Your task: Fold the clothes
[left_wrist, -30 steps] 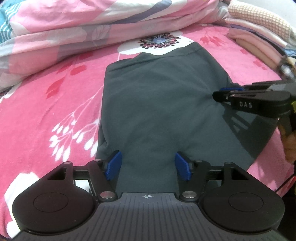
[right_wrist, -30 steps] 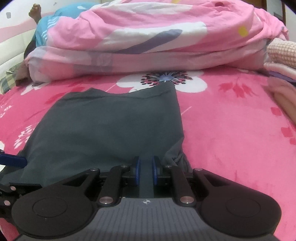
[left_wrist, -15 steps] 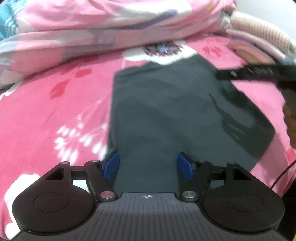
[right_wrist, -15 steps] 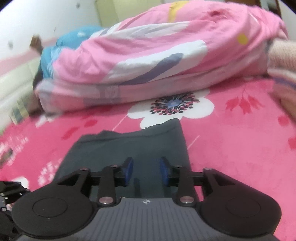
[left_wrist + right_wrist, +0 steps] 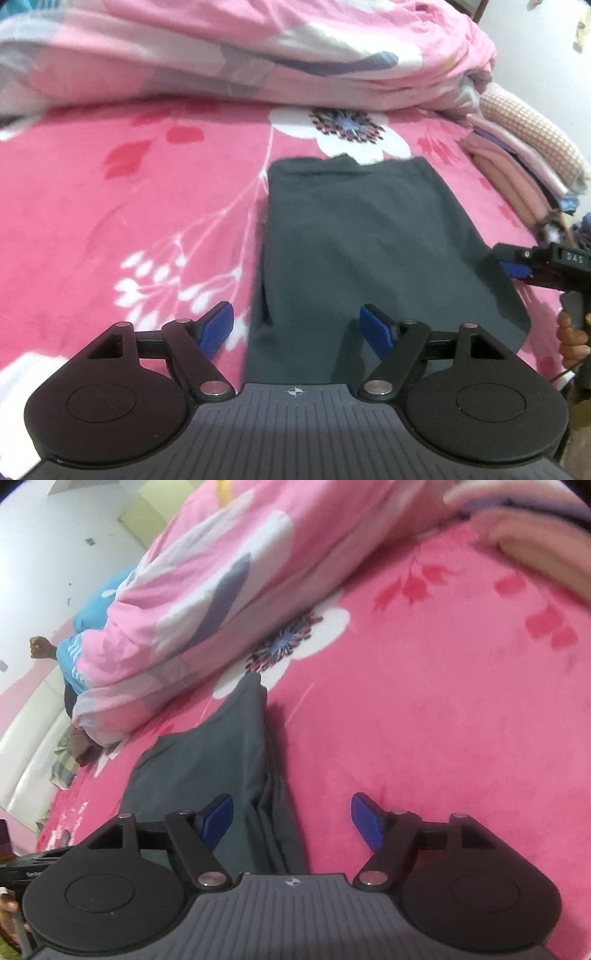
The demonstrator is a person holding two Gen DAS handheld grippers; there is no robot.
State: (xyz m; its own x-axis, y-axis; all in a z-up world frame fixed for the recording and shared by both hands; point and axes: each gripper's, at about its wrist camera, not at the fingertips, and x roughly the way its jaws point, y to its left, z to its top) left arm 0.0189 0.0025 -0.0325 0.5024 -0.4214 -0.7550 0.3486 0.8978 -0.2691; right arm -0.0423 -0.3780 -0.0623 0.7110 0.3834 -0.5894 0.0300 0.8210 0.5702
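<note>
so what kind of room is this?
Most likely a bedroom: the grey garment lies on a bed's pink floral blanket, a bunched duvet behind it and folded clothes stacked at the side.

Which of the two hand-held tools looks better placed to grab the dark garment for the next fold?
Probably the right tool: its open fingers straddle the layered right edge of the dark grey garment. The left tool is open too, but hangs over the near left hem, partly above the pink blanket.
</note>
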